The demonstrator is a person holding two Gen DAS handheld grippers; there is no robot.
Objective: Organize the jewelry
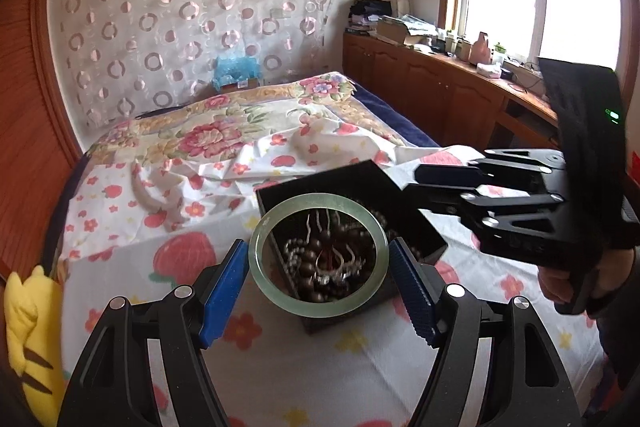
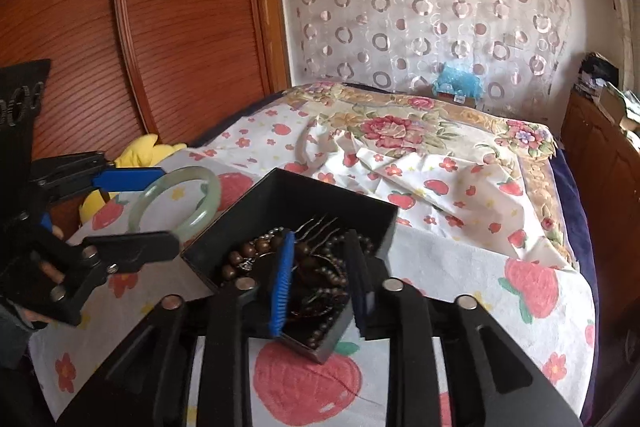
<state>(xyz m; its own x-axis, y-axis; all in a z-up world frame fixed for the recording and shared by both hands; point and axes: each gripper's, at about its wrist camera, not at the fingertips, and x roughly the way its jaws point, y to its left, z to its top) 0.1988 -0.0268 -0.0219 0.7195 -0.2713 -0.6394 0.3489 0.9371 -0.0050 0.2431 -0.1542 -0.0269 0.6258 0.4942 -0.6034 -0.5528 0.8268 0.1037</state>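
Observation:
My left gripper [image 1: 318, 259] is shut on a pale green jade bangle [image 1: 280, 297], holding it by its sides just above the near-left rim of a black open box [image 1: 424, 231]. The box holds brown bead strings [image 1: 308, 261] and silver hair combs [image 1: 320, 223]. In the right wrist view the bangle [image 2: 200, 215] hangs beside the box's left wall [image 2: 256, 199], held by the left gripper [image 2: 152, 207]. My right gripper [image 2: 322, 263] is open and empty, its fingers hovering over the beads [image 2: 240, 259] in the box. A comb [image 2: 316, 223] lies at the back.
The box sits on a strawberry-print sheet [image 1: 192, 203] on a bed. A pale bangle-like ring [image 1: 150, 197] lies on the sheet beyond the box. A yellow plush toy [image 1: 28, 343] is at the left edge. A wooden wardrobe [image 2: 160, 7] stands left, a cluttered counter [image 1: 452, 67] right.

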